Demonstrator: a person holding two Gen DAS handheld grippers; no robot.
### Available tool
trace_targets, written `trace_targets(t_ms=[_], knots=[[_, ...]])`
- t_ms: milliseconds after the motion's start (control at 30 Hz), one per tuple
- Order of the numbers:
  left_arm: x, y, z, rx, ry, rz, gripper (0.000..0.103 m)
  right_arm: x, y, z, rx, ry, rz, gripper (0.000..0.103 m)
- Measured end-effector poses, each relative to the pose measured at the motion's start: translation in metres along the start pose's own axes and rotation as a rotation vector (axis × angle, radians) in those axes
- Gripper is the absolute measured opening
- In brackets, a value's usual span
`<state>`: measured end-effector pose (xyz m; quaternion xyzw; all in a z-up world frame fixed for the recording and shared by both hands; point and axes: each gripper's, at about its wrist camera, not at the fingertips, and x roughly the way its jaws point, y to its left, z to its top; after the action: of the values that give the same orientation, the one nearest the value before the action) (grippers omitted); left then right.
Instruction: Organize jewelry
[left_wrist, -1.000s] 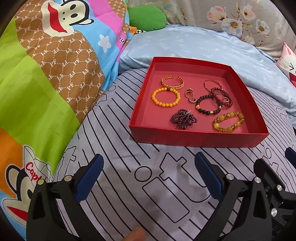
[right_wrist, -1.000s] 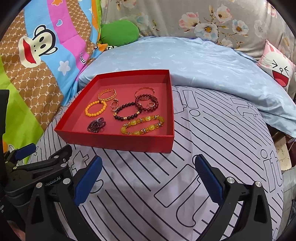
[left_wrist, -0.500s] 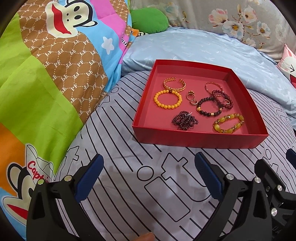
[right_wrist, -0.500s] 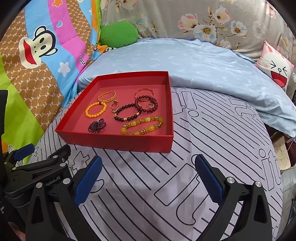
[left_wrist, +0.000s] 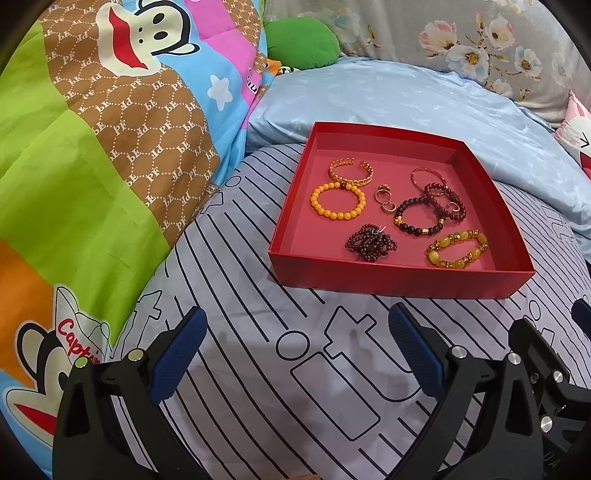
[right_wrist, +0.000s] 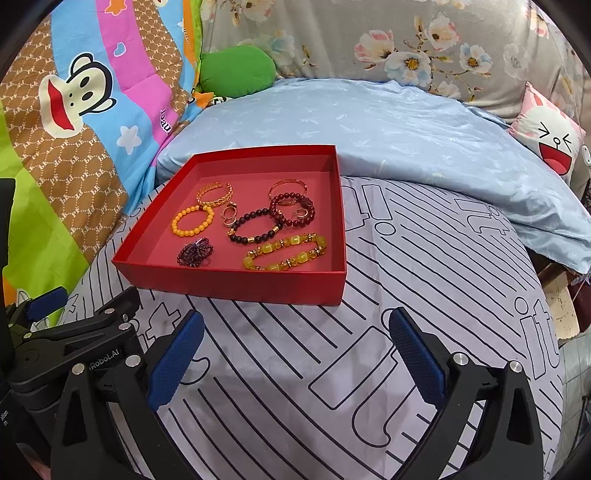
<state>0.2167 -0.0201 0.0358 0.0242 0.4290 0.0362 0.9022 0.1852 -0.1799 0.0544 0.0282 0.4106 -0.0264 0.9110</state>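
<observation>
Left wrist view shows the left tongs (left_wrist: 295, 350) spread wide and empty above the bed (left_wrist: 332, 369), short of the red box (left_wrist: 399, 282); the right tongs (right_wrist: 295, 350) hang likewise released. All jewelry lies inside the box: orange bead bracelet (left_wrist: 338, 202), gold cuff (left_wrist: 351, 172), rings (left_wrist: 385, 199), dark bead bracelets (left_wrist: 419, 218), garnet bundle (left_wrist: 371, 243), yellow bracelet (left_wrist: 457, 248). That fits either pieces gathered or pieces awaiting sorting.

Left tool (left_wrist: 295, 354) hovers with both fingers spread wide, nothing between the blue pads (left_wrist: 179, 352). Right tool (right_wrist: 293, 356) likewise wide apart and empty, held level. The two sit side by side; left tool's black frame shows at right view's lower left.
</observation>
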Motion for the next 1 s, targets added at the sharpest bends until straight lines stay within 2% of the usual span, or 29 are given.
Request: trace_targets(t_ms=[1000], knots=[[0.0005, -0.0028, -0.0015, 0.011, 0.012, 0.017, 0.094, -0.0014, -0.0004, -0.0051, 0.003, 0.006, -0.007, 0.097]])
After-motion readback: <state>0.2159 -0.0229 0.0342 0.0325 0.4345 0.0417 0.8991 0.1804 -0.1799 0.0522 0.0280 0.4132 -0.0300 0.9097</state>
